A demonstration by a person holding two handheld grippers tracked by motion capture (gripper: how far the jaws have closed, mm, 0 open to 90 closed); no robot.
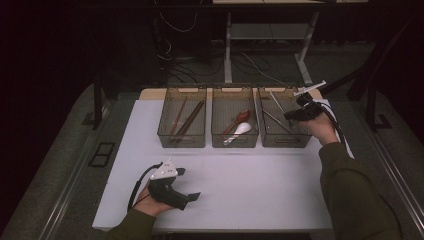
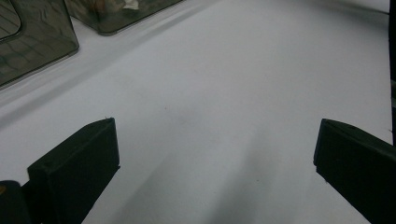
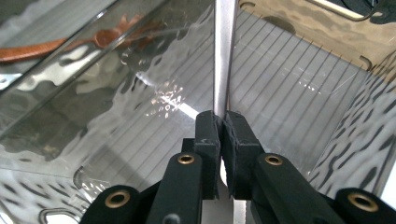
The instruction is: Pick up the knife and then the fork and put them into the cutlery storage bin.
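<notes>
1. Currently the right gripper (image 1: 291, 115) hangs over the right bin (image 1: 285, 141), at the far right of the bench (image 1: 240, 190).
2. Its jaws are pressed together on a flat silver utensil handle (image 3: 224, 56); the right gripper view shows the metal strip rising straight from between the pads.
3. That handle stands inside the right bin, above its ribbed floor; which kind of utensil it is I cannot tell, perhaps a knife.
4. More silver utensils (image 1: 274, 120) lie in the same bin.
5. Meanwhile the left gripper (image 1: 187, 185) rests low at the near left of the bench, jaws spread wide and holding nothing.
6. Beside it stand the middle bin (image 1: 235, 142), holding a brown spoon (image 1: 239, 118) and a white spoon (image 1: 239, 131), and the left bin (image 1: 182, 141), holding chopsticks (image 1: 187, 120).
</notes>
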